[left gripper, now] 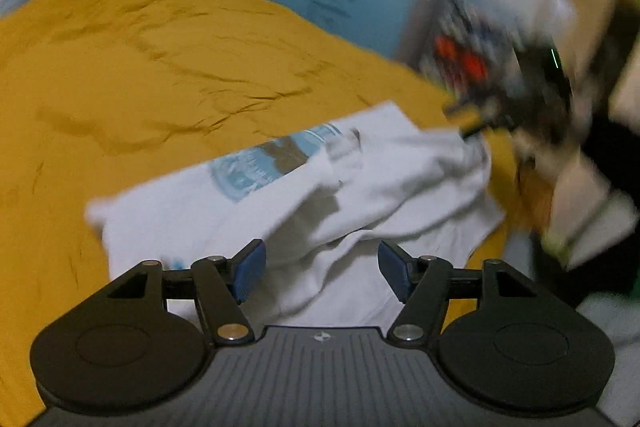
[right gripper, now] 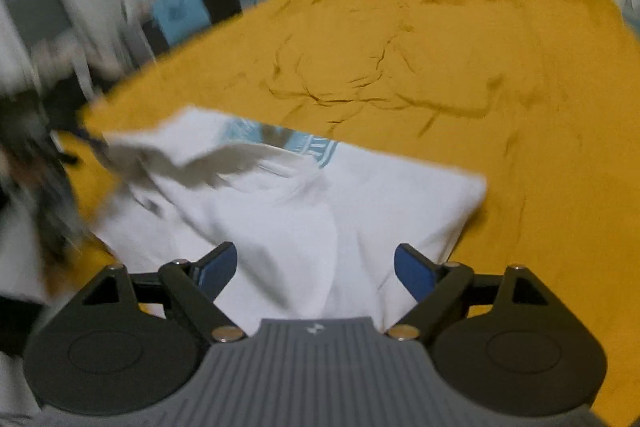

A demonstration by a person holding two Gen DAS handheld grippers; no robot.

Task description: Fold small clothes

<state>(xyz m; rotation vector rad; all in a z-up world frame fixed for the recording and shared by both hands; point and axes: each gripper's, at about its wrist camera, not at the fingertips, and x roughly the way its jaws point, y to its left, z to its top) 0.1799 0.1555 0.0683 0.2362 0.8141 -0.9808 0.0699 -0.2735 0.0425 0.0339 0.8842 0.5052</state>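
The white T-shirt [left gripper: 280, 211] lies crumpled on the mustard-yellow bedsheet [left gripper: 140, 67], near the sheet's front edge, its pale blue round print [left gripper: 256, 167] half covered by a fold of its own cloth. Taking the shirt as the landmark and going left to right: over its left part hangs the left gripper [left gripper: 320, 269], jaws spread wide and empty, the blue pads [left gripper: 250, 273] just above the cloth. Over the right part the right gripper [right gripper: 316, 271] hangs the same way, wide open and holding nothing.

The shirt looks like thin cotton jersey, light, limp and not slippery; I judge it will sag and bunch if lifted by the middle. The better hold is probably along an edge or corner, such as the flat corner [right gripper: 472, 187] at the shirt's right, pinching a single layer. The sheet beneath is matte, woven, creased in long shallow wrinkles. The room beyond the bed is too blurred to name.
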